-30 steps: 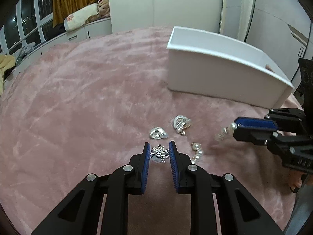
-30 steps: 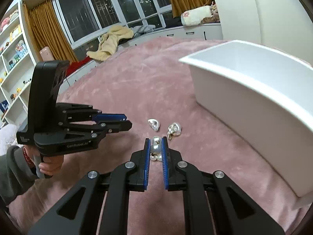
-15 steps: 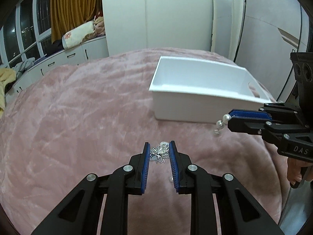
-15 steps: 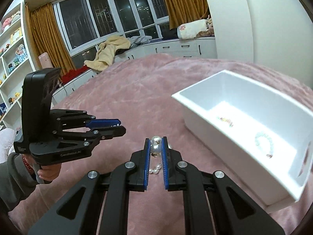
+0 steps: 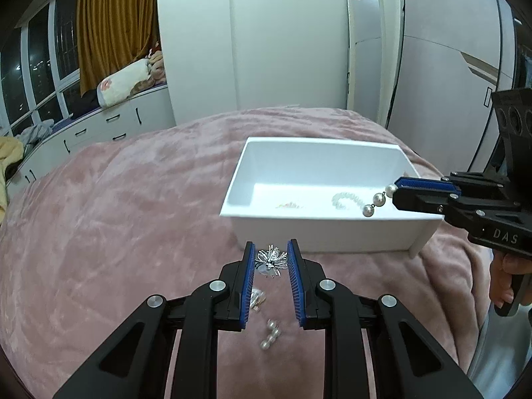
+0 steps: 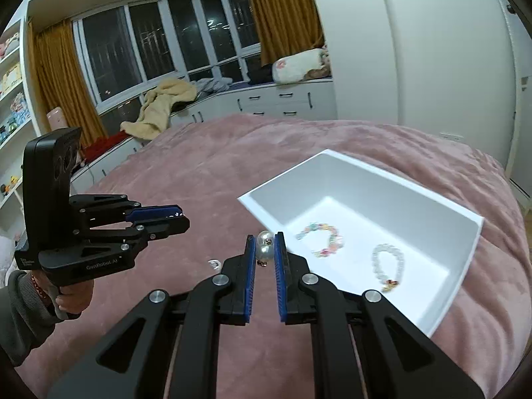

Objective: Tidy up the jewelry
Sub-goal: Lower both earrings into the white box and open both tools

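Observation:
My left gripper [image 5: 271, 257] is shut on a spiky silver brooch [image 5: 271, 260], held above the pink blanket just in front of the white box [image 5: 319, 237]. My right gripper [image 6: 265, 249] is shut on a pearl earring [image 6: 265, 249]; in the left wrist view its pearls [image 5: 375, 202] hang over the box's right end. The box [image 6: 462, 266] holds a pastel bead bracelet [image 6: 324, 239] and a clear bead bracelet [image 6: 389, 262]. Loose pearls [image 5: 271, 331] and a silver piece [image 5: 256, 297] lie on the blanket below my left gripper.
The pink blanket [image 5: 116, 232] covers the bed. Another silver piece [image 6: 213, 263] lies on it beside the right gripper. White cabinets [image 6: 282, 99], windows and a wardrobe stand far behind. The other hand-held gripper [image 6: 156, 221] hovers left of the right one.
Both grippers have risen off the blanket with their jewelry and moved toward the box. The right gripper's pearls now hang over the box's right end.

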Motion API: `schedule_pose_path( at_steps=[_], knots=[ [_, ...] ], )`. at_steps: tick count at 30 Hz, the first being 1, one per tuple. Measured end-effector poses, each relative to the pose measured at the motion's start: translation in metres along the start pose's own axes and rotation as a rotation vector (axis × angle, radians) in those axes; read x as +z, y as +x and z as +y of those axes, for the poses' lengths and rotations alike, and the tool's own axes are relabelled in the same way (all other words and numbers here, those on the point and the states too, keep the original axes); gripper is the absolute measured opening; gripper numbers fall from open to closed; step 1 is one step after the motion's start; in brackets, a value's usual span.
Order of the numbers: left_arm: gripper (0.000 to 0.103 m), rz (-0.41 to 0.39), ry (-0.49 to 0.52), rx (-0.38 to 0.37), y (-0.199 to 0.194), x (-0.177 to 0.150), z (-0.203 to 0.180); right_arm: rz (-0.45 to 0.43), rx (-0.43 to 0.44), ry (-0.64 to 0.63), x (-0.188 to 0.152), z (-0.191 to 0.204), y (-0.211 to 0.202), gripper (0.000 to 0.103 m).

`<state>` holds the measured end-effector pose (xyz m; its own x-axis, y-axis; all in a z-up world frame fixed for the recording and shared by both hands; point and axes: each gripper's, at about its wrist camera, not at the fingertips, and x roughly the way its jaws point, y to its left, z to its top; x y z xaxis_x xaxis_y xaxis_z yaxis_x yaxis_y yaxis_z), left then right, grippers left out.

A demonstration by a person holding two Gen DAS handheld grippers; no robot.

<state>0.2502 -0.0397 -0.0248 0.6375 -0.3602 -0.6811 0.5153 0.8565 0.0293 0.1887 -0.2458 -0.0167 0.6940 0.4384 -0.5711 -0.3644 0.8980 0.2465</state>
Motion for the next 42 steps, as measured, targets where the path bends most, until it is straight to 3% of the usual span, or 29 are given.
schedule_pose_path(
  at_steps=[12,23,29,38,42],
  knots=[
    [0.025,0.004,0.008,-0.033,0.035,0.038,-0.033,-0.014,-0.083,0.079,0.002,-0.062,-0.02,0.012],
    [0.025,0.094,-0.013,-0.015,0.11,0.065,-0.047,0.04,-0.1,0.145,-0.012,-0.111,0.006,0.012],
    [0.025,0.155,-0.022,-0.027,0.148,0.07,-0.054,0.042,-0.046,0.169,-0.017,-0.121,0.02,0.012],
    [0.025,0.219,-0.047,-0.04,0.177,0.067,-0.058,0.08,-0.079,0.115,-0.016,-0.119,0.037,0.012],
    [0.048,0.208,-0.054,-0.029,0.172,0.069,-0.054,0.076,-0.104,0.113,-0.016,-0.117,0.037,0.014]
  ],
)
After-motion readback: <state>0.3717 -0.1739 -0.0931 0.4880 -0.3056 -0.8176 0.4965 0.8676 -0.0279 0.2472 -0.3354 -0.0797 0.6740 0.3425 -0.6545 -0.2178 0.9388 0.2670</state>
